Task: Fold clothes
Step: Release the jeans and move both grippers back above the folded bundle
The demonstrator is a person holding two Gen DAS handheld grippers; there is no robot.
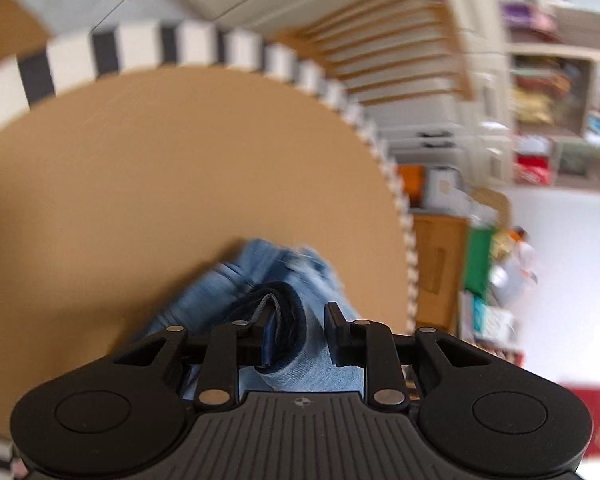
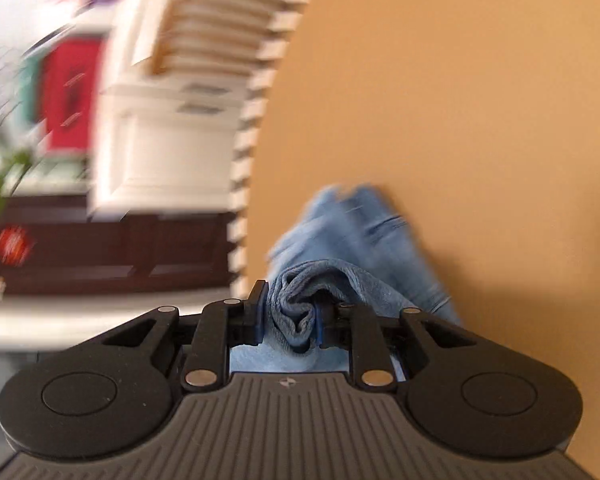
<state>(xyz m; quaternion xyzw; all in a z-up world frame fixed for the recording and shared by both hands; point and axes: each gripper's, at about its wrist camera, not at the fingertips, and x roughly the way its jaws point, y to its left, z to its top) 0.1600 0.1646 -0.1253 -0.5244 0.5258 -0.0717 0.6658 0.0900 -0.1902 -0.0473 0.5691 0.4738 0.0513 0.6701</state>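
Above round tan table point(image 2: 460, 120), bunched soft denim point(image 2: 296, 304).

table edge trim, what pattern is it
Black and white stripes along the table edge trim, clearest in the left wrist view; motion blur smears it in the right wrist view.

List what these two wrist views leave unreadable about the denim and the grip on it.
- Left wrist view: the left gripper shows cloth against one finger only, so its grip stays unclear.
- Both views: the blue denim garment is motion-blurred and hidden below by the gripper bodies, so its type and fold state are unclear.
- Right gripper: pinches bunched denim.
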